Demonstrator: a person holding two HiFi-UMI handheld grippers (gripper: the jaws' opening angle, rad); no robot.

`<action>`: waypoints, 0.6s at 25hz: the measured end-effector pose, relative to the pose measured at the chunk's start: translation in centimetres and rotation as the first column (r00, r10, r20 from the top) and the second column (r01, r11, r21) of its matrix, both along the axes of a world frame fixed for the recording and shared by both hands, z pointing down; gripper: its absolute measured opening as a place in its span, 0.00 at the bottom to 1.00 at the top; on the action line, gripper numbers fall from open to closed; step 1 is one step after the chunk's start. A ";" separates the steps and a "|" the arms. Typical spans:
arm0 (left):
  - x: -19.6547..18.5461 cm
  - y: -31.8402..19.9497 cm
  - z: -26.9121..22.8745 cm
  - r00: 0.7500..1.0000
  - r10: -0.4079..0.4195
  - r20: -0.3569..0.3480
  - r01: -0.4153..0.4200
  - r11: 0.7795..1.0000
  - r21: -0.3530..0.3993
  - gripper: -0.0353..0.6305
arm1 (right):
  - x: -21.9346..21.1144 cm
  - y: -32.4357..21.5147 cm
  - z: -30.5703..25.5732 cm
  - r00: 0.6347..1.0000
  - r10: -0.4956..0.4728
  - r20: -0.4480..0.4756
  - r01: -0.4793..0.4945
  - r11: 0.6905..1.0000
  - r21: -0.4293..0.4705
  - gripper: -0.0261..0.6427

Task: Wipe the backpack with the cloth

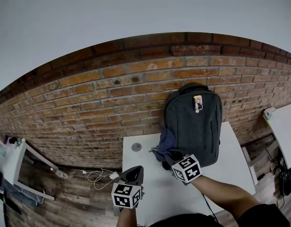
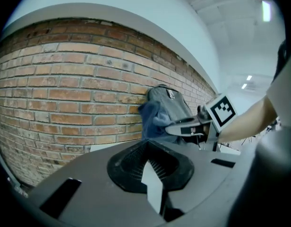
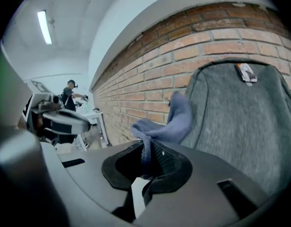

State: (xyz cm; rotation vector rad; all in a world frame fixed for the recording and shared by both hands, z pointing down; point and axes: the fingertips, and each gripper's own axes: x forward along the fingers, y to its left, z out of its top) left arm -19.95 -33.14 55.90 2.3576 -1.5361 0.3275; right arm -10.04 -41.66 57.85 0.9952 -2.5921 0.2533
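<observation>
The backpack (image 1: 195, 122) leans on the brick wall (image 1: 89, 103) at the tabletop's (image 1: 221, 169) twelve o'clock edge. The right gripper (image 1: 171, 156) has its fingers pinched on the soft, limp cloth (image 1: 165, 143) at the pack's nine o'clock flank. A bunched fold looks the surest place to grip it. The left gripper (image 1: 134, 172) has its fingers closed on nothing.

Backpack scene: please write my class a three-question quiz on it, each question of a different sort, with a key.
1. Pick one. What do the right tongs grip?
A) a strap
B) the blue cloth
C) a cable
2. True or false: the backpack lies flat on the white table.
3. Fill the gap: the left tongs hold ____.

Key
1. B.
2. False. It stands upright against the brick wall.
3. Nothing.
</observation>
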 end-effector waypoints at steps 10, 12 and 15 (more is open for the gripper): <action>1.3 0.4 0.2 0.999 0.032 0.014 -0.032 0.999 -0.010 0.03 | 2.9 3.4 7.5 0.995 0.066 -0.072 -0.073 0.992 -0.099 0.08; 1.5 0.4 0.3 0.999 0.040 0.017 -0.040 0.999 -0.012 0.03 | 3.0 3.5 7.5 0.993 0.074 -0.087 -0.080 0.994 -0.078 0.08; 1.8 0.4 0.3 0.999 0.050 0.020 -0.050 0.999 -0.014 0.03 | 3.3 3.7 7.6 0.988 0.087 -0.127 -0.092 0.995 -0.040 0.08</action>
